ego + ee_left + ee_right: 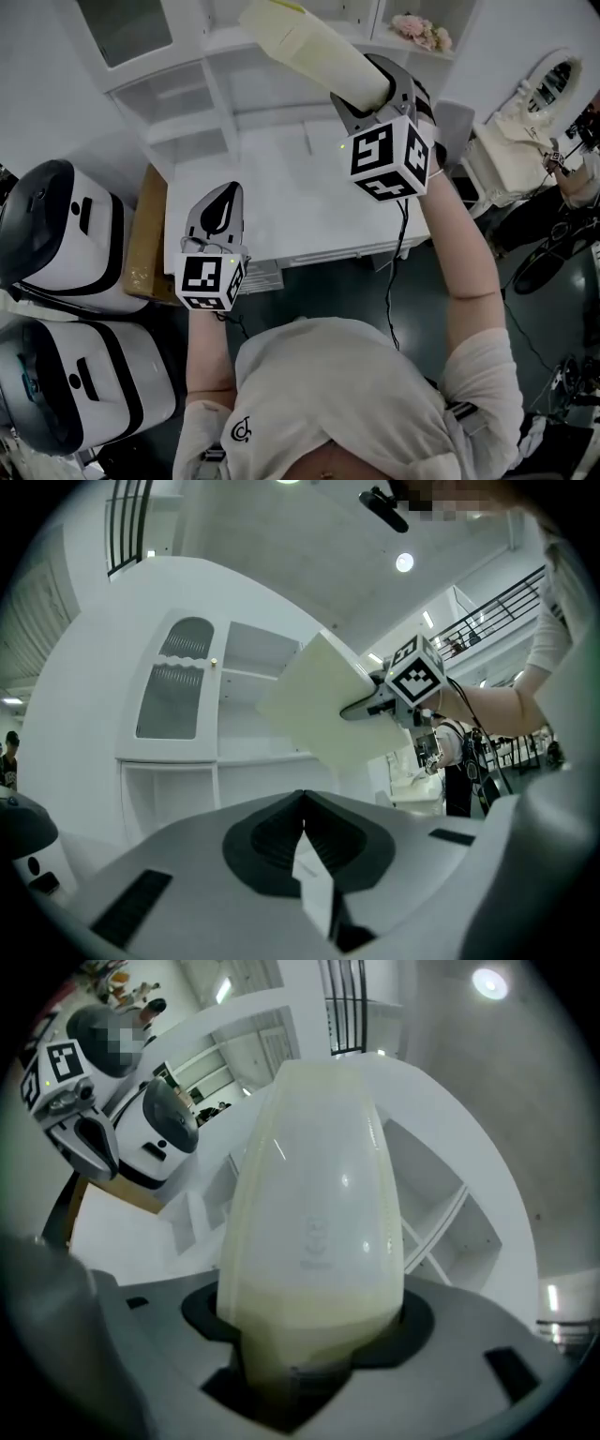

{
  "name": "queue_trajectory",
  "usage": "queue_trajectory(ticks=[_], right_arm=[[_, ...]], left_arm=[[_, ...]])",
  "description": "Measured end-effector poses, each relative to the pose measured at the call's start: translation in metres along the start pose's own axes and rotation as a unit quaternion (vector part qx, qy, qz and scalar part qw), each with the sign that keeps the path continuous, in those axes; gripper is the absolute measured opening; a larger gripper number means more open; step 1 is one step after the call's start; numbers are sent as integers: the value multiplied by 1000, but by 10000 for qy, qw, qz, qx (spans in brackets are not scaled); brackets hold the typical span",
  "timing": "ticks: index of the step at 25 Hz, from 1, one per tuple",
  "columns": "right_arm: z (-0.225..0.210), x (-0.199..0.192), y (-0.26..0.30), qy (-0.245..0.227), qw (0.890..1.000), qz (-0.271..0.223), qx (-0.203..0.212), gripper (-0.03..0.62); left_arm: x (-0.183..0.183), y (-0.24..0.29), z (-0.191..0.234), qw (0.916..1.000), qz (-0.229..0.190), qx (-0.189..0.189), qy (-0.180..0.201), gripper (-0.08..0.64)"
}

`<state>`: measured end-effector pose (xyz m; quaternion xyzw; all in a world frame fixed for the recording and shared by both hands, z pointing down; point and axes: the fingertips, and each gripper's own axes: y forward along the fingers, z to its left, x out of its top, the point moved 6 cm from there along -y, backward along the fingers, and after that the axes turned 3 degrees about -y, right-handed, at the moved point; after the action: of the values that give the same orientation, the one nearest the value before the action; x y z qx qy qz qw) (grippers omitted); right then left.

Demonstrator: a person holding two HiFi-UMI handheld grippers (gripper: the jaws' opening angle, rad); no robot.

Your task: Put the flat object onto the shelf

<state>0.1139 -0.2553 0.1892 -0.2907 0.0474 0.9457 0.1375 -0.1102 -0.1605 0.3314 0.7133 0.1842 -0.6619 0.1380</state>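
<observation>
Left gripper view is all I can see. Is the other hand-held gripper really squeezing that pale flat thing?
Observer: Yes. In the right gripper view, the right hand-held gripper has its jaws closed on the flat object at its lower end.
Operator: What's under my gripper?
Observer: The head view shows the left hand-held gripper, shut and empty, over the white desk near its left end.
Operator: Is anything on the shelf?
Observer: Pink flowers sit at the top right of the shelf.
</observation>
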Motion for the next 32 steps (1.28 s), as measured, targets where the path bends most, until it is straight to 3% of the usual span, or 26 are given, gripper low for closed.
queue_trajectory(ticks=[5, 11, 16, 21, 32], right_arm=[[-3, 26, 38, -1026, 9945, 159, -97, 301], [-7, 52, 79, -1800, 9830, 353, -77, 299], [0, 54, 114, -2456, 9680, 518, 2, 299], [16, 42, 145, -3188, 9458, 611, -67, 299], [43, 32, 201, -3543, 9335, 446, 327, 328]], left_arm=[[-4, 5, 21, 9999, -47, 72, -104, 14], [-5, 4, 37, 9997, -102, 178, -131, 14], [-11, 9, 40, 9996, -26, 198, -222, 14], [-13, 17, 42, 9992, -15, 330, -215, 14], [-16, 55, 62, 9975, -105, 633, -295, 14]])
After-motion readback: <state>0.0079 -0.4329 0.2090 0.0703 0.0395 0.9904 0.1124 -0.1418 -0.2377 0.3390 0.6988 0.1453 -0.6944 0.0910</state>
